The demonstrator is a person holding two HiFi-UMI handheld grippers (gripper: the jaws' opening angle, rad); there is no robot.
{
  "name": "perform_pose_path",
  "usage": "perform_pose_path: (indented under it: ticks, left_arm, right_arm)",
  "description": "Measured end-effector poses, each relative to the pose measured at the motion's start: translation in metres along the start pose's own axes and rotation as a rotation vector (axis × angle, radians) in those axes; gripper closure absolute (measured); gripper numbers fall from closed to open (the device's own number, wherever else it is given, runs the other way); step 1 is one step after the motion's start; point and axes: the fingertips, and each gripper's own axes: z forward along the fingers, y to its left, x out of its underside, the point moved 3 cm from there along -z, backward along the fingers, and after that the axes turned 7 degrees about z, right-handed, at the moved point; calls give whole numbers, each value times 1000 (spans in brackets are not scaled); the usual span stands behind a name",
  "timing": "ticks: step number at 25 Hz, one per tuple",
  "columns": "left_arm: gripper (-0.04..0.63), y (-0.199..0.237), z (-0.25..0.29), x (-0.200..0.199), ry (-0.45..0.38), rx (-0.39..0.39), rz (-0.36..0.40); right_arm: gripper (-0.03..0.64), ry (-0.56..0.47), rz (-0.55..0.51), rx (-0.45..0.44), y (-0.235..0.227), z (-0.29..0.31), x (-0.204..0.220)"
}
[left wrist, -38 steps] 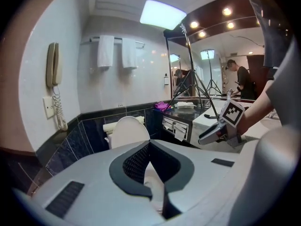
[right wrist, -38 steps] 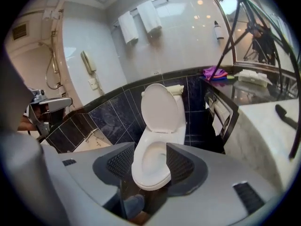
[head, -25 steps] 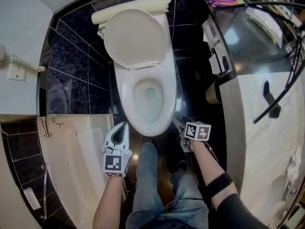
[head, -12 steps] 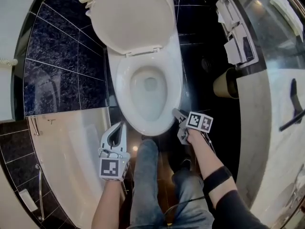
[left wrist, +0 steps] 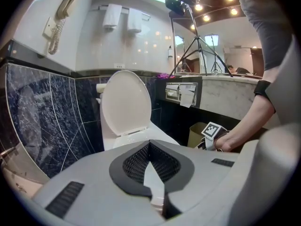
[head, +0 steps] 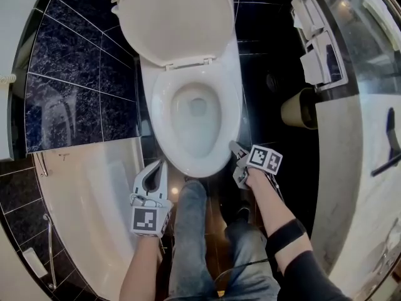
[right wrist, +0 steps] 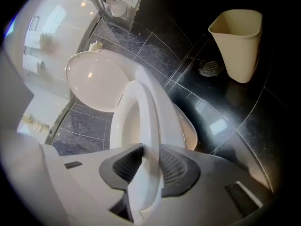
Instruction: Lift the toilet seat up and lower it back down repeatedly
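The white toilet has its lid [head: 178, 17] standing up against the tank, and the toilet seat [head: 156, 115] lies down on the bowl. My right gripper [head: 235, 148] is at the seat's front right rim. In the right gripper view its jaws [right wrist: 148, 159] have just been closing, with the seat's rim [right wrist: 143, 112] between the pads, which now press on both sides. My left gripper [head: 163, 165] hovers at the bowl's front left, apart from it. Its jaws [left wrist: 149, 145] are shut with nothing in them and point toward the lid [left wrist: 124, 102].
A beige waste bin [head: 297, 108] stands on the dark tiled floor right of the toilet, near a floor drain [right wrist: 209, 68]. A bathtub [head: 94, 193] lies at the left. Paper holders [head: 319, 49] hang under the counter [head: 357, 168]. The person's legs [head: 194, 231] stand before the bowl.
The view has come closer to the toilet. Both grippers have moved in toward the bowl's front, and the right one has gone from beside the bowl onto the seat's rim.
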Motion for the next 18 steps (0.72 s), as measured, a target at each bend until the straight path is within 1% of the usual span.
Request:
perform_pose_path:
  ticks: [8, 10, 12, 15, 18]
  left_arm:
    - [603, 0, -3, 4, 8, 7, -6]
    - [603, 0, -6, 8, 13, 16, 7]
    - [603, -2, -10, 9, 17, 28, 18]
    - [603, -8, -21, 5, 32, 34, 3]
    - [603, -17, -34, 7, 67, 44, -5]
  right_arm:
    - [494, 0, 7, 8, 6, -7, -2]
    - [495, 1, 7, 2, 13, -12, -3]
    - [497, 3, 6, -4, 23, -19, -4]
    - [500, 13, 8, -9, 45, -35, -8]
    - [502, 22, 20, -11, 72, -53, -14]
